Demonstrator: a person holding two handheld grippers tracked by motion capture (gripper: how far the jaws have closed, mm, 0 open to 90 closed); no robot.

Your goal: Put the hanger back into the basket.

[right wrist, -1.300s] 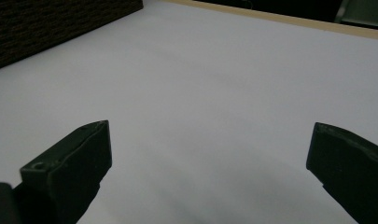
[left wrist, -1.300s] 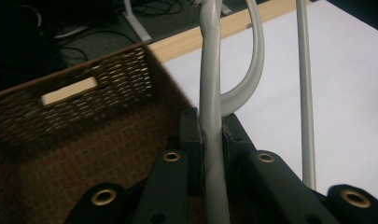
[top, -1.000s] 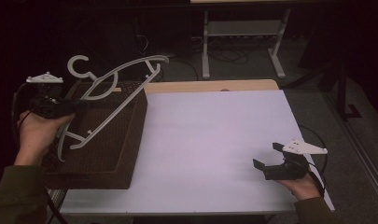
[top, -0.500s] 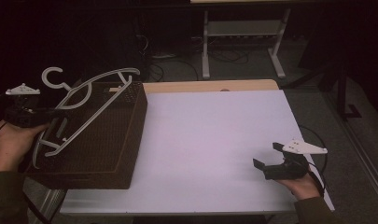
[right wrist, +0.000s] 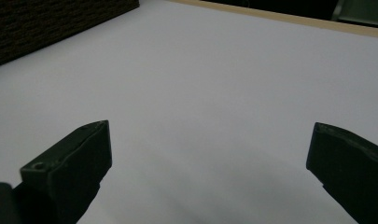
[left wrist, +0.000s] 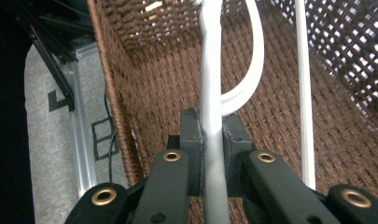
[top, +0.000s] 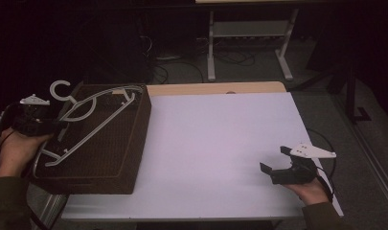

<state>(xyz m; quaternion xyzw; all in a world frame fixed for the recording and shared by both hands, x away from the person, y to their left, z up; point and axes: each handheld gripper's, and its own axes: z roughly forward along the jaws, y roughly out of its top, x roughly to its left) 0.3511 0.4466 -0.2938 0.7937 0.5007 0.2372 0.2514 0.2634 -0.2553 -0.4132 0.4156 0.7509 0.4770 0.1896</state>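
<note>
While left tool (left wrist: 212,135) clamps hanger (top: 88,122) over basket (top: 134,143), right tool (top: 274,161) gapes.

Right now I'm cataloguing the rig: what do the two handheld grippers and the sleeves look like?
Both the left gripper and right gripper are black with two blocky jaws, a pale three-cornered plate on top and a trailing black cable. Brass-coloured rivets dot the left one's arms. The sleeves are dark olive.

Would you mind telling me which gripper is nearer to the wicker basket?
Left. The left gripper is at the wicker basket, clamped on a white hanger over it; the right gripper rests open, far across the table.
</note>
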